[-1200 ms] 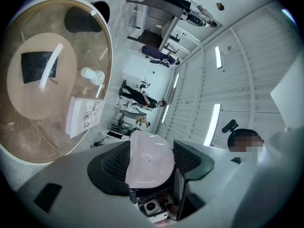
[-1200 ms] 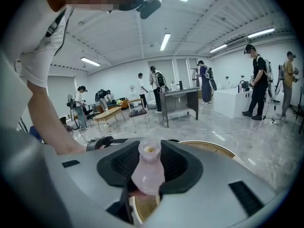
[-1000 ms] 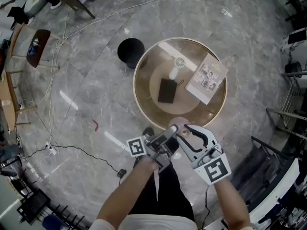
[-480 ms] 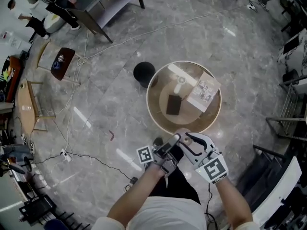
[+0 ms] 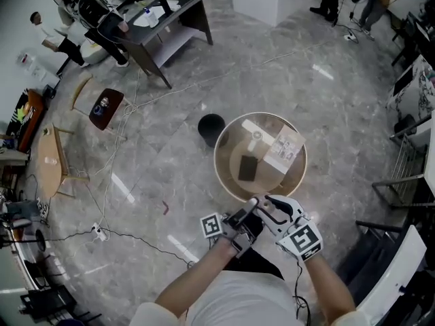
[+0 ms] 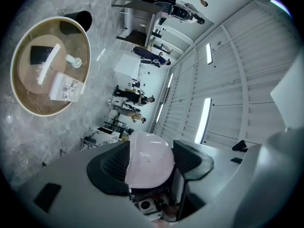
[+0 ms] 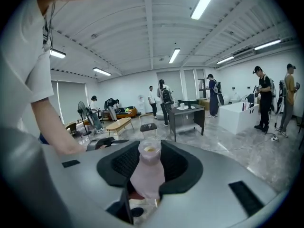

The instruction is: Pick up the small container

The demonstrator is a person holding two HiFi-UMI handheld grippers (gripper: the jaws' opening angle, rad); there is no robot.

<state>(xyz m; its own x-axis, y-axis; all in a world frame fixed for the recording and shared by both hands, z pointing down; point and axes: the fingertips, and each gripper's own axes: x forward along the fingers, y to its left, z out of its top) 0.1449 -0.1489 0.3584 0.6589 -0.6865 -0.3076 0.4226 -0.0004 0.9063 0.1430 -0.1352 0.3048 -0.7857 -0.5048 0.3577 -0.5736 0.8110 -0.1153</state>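
The small container is a pale pink bottle with a narrow neck, and in the right gripper view it stands upright between the black pads. My right gripper is shut on it. In the left gripper view its rounded white body fills the gap between the jaws, and my left gripper is shut on it too. In the head view both grippers meet in front of the person's chest, left gripper and right gripper, with the container a pale spot between them, high above the floor.
A round table stands far below, carrying a black flat item, a booklet and a small white round thing. A black bin stands beside it. Cables cross the floor; a dark desk, chairs and people are farther off.
Both grippers and the head camera have risen together with the container between them. The table and floor now look smaller and farther away.
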